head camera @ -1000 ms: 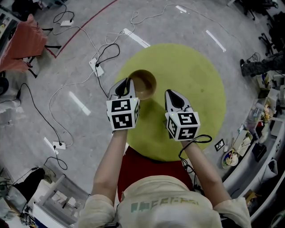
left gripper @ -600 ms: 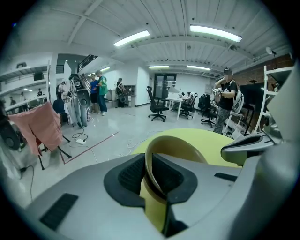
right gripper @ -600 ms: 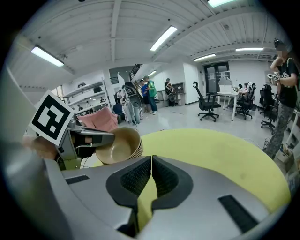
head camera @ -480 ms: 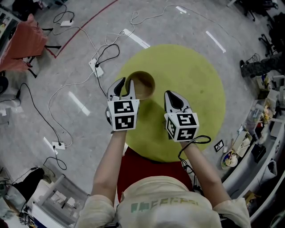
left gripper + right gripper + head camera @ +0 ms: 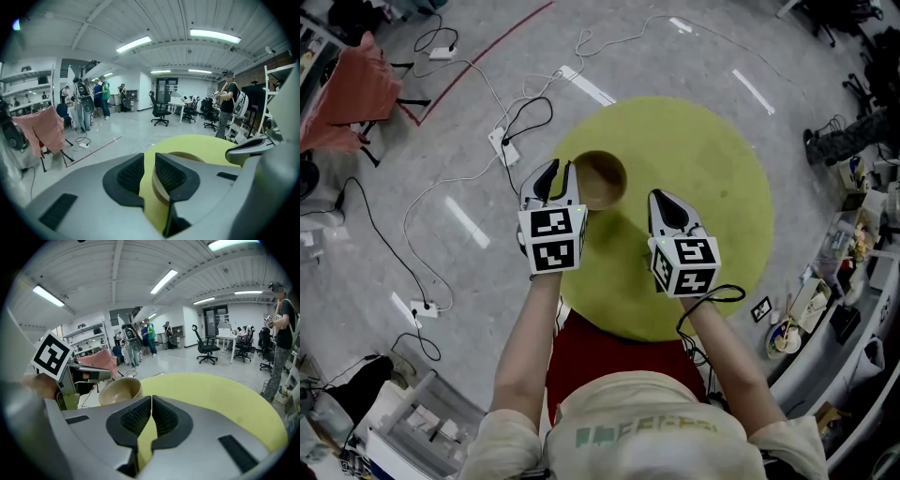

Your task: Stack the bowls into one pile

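Left tool (image 5: 557,171) backed off bowls (image 5: 600,180), jaws apart

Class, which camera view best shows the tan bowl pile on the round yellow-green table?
The right gripper view: the tan bowl pile shows whole, from the side, with its hollow and layered rims. The head view shows the pile only from above; the left gripper view hides most of it behind a jaw.

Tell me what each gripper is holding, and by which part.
Nothing is held. The left gripper is open beside the bowls, with only the yellow table between its jaws; the right gripper is shut and empty.
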Available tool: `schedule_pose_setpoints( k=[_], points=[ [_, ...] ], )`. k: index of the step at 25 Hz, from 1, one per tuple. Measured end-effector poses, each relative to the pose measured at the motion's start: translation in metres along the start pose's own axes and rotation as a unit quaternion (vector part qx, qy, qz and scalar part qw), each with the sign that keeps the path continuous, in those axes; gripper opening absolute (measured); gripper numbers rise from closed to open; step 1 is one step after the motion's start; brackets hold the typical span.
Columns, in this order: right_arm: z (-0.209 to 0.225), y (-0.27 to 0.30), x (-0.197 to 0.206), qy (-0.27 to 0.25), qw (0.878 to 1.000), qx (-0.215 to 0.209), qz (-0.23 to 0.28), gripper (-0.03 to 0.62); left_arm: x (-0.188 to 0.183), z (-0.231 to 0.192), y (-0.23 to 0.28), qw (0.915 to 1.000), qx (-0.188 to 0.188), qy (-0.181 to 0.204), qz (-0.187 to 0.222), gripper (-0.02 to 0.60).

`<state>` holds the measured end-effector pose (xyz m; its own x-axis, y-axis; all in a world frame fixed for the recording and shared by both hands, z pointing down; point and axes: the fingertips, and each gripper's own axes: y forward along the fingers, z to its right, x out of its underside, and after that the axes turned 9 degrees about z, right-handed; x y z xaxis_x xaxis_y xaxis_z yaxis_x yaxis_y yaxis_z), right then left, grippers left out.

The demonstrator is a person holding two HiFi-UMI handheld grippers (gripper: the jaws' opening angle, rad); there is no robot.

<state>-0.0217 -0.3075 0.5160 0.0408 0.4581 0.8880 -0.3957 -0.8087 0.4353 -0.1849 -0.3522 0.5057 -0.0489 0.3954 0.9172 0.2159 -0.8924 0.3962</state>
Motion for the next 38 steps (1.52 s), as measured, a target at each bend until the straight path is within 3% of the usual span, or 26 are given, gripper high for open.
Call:
schedule_pose_setpoints(
  k=[19, 38],
  points=[
    [-0.029, -0.028, -0.035, -0.011, 0.998, 0.010, 0.053, 0.037, -0.031, -0.018, -0.047, 0.9966, 0.036, -0.054, 0.051, 0.026],
    [-0.066, -0.085, -0.068, -0.024, 0.993, 0.020, 0.115, 0.037, -0.060, -0.025, -0.129, 0.9918, 0.051, -0.060, 0.100, 0.023]
  ],
)
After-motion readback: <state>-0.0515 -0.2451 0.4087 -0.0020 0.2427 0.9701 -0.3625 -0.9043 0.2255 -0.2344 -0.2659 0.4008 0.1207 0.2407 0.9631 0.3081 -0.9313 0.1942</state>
